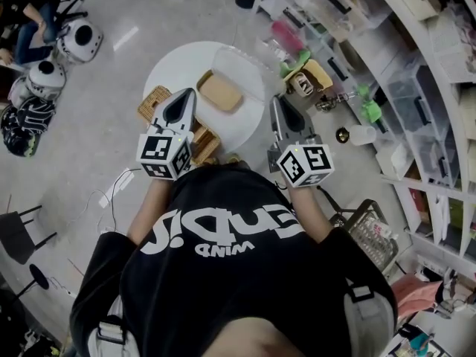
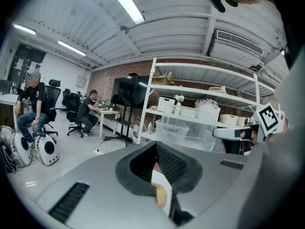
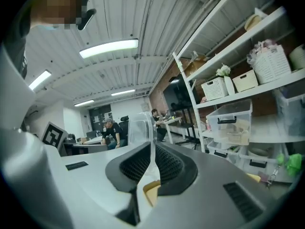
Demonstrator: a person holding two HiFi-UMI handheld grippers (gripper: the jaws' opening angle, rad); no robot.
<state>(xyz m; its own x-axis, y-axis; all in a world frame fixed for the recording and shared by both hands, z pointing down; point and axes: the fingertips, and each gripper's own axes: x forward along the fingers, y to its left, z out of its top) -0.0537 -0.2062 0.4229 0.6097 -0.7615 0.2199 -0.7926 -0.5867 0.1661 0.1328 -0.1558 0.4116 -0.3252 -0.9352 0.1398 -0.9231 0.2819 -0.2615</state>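
The clear plastic piece [image 3: 139, 128] rises upright from the right gripper [image 3: 151, 168], whose jaws are closed thin on its lower edge; the left gripper [image 2: 161, 171] pinches a white sheet [image 2: 160, 184], perhaps the same item's far side, above the round table [image 1: 171, 69]

On the round table [image 1: 171, 65]: clear box [image 1: 245, 69] with a board [image 1: 221, 92] in it, woven mat [image 1: 152, 103] to its left, wooden blocks [image 1: 206, 143] nearer. Left gripper [image 1: 183, 95], white sheet [image 2: 159, 182] between its jaws, beside the mat; right gripper [image 1: 276, 101] on the box's right edge; shelving [image 1: 416, 103] farther right.
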